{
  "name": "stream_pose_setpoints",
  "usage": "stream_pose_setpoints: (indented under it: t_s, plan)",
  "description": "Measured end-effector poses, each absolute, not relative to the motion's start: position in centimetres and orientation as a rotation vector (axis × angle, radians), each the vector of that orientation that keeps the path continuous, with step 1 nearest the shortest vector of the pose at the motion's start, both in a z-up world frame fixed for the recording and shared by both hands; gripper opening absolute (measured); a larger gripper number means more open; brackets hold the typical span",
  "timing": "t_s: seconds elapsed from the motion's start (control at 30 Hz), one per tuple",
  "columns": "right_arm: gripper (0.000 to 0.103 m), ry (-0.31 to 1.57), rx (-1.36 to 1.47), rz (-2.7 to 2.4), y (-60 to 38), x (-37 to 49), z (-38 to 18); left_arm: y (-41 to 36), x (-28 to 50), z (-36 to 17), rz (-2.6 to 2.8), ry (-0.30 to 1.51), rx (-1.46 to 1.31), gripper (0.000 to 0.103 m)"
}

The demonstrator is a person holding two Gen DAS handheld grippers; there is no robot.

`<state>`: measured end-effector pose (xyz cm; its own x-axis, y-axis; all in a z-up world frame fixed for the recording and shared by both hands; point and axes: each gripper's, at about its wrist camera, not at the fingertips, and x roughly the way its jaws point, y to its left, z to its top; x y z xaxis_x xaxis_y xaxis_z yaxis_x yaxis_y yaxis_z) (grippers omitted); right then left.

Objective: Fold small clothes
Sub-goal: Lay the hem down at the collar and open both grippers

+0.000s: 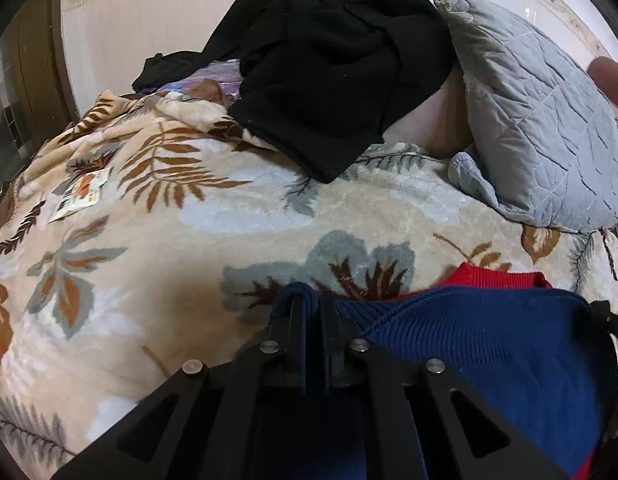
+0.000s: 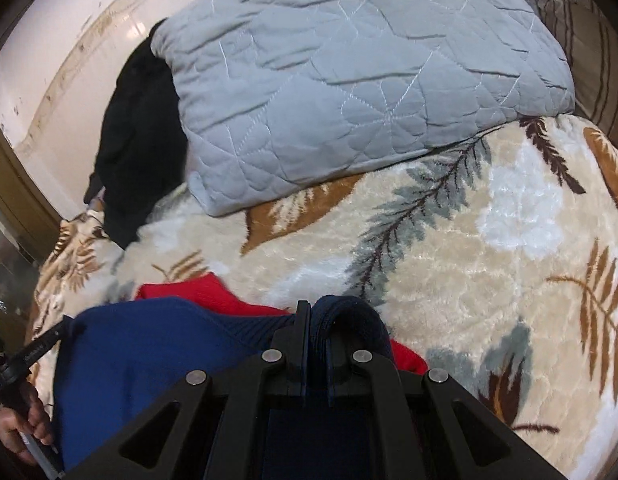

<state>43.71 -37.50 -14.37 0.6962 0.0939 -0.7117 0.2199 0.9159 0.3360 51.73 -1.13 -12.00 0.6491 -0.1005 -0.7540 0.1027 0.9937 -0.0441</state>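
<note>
While the leaf-patterned blanket (image 1: 229,208) fills most of both views, we see it spread over a bed, with a grey quilted pillow (image 2: 349,72) at the far side and a heap of black clothes (image 1: 329,72) beside it. Next in size is the task's piece, a blue and red knitted garment (image 1: 489,340), hanging between our two tools just above the blanket. Our left gripper (image 1: 309,308) has its fingers clamped on one blue edge, and our right gripper (image 2: 319,320) has its fingers clamped on a bunched blue edge (a thick roll of knit). We judge the fold barely begun: the garment is held up, not yet laid flat, and the black clothes look untouched.
</note>
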Motion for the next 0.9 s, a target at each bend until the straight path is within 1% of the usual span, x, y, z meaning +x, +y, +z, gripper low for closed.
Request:
stream_pose_setpoints:
  t_s: [0.1, 0.13, 0.2, 0.23, 0.27, 0.33, 0.4, 0.47, 0.6, 0.73, 0.9]
  plan:
    - [0.008, 0.818, 0.462, -0.051, -38.2, 44.2, -15.2, -1.8, 51.7, -12.0, -0.107, 0.854, 0.035, 0.008]
    - [0.008, 0.816, 0.482, -0.04, -38.4, 44.1, -15.2, -2.0, 51.4, -11.7, -0.106, 0.844, 0.053, 0.01]
    - [0.008, 0.809, 0.508, -0.019, -38.9, 43.7, -14.8, -2.5, 50.9, -11.4, -0.101, 0.83, 0.087, 0.02]
    - [0.008, 0.804, 0.507, -0.011, -38.9, 43.6, -14.5, -2.7, 50.4, -11.0, -0.087, 0.815, 0.117, 0.035]
    - [0.008, 0.797, 0.501, -0.007, -38.9, 43.4, -14.1, -2.9, 50.1, -10.6, -0.065, 0.798, 0.141, 0.055]
    - [0.008, 0.776, 0.496, -0.004, -38.8, 42.7, -13.0, -3.3, 48.9, -9.0, -0.017, 0.722, 0.187, 0.068]
    - [0.008, 0.753, 0.483, 0.003, -38.2, 41.9, -11.7, -3.3, 48.1, -7.6, -0.002, 0.671, 0.207, 0.07]
    - [0.008, 0.724, 0.449, 0.01, -37.6, 41.2, -10.2, -3.2, 47.3, -6.2, 0.018, 0.64, 0.216, 0.078]
    - [0.009, 0.698, 0.449, 0.028, -37.3, 40.7, -8.7, -2.6, 46.1, -5.1, 0.011, 0.636, 0.211, 0.078]
    - [0.009, 0.728, 0.485, 0.024, -38.1, 41.2, -9.5, -2.3, 45.8, -5.8, 0.0, 0.67, 0.201, 0.078]
    - [0.008, 0.78, 0.668, 0.034, -40.6, 41.7, -12.7, -2.4, 46.3, -8.4, -0.037, 0.754, 0.164, 0.078]
